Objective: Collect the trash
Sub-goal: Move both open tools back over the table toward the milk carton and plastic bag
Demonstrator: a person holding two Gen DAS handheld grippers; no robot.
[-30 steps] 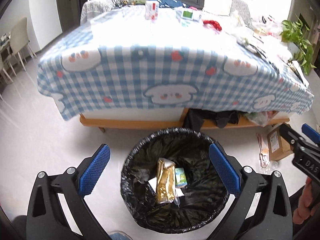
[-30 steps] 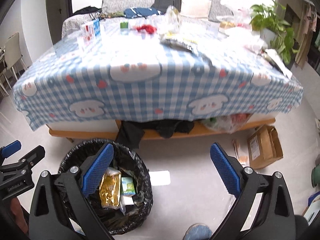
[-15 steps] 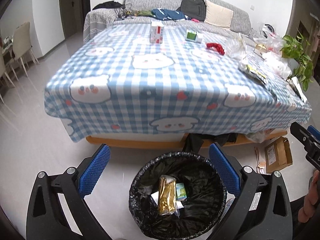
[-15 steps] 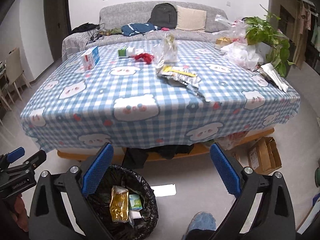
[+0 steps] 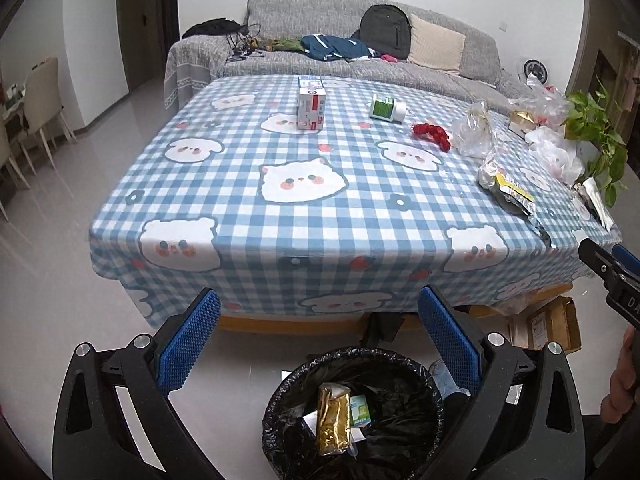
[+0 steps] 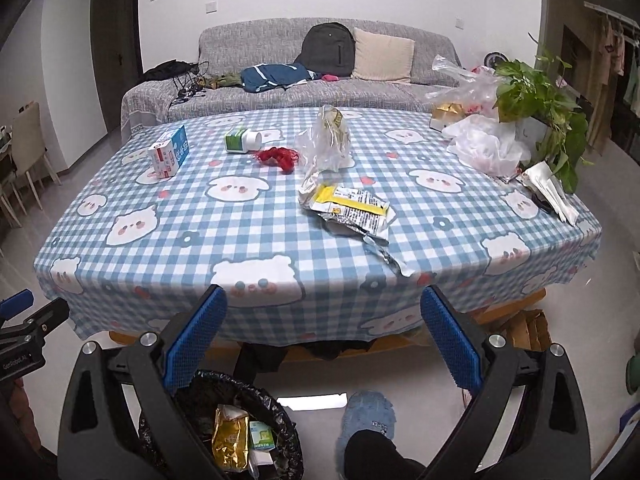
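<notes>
A black-lined trash bin (image 5: 424,396) stands on the floor in front of the table and holds a gold packet (image 5: 332,420) and a small green carton. It also shows in the right wrist view (image 6: 288,432). On the checked tablecloth (image 6: 248,232) lie a yellow and silver wrapper (image 6: 348,204), a clear plastic bag (image 6: 326,140), a red net (image 6: 278,157), a green-labelled bottle (image 6: 242,139) and a white and blue box (image 6: 169,152). My left gripper (image 5: 318,344) is open and empty above the bin. My right gripper (image 6: 322,340) is open and empty, facing the table's front edge.
White plastic bags (image 6: 488,144), a potted plant (image 6: 536,96) and folded papers (image 6: 552,192) crowd the table's right end. A grey sofa (image 6: 280,84) stands behind the table. Cardboard boxes (image 5: 548,324) lie on the floor at right. The person's foot (image 6: 368,416) is beside the bin.
Both grippers have risen and tilted up from the bin toward the tabletop. The bin has slid to the bottom of both views. Both stay open and empty.
</notes>
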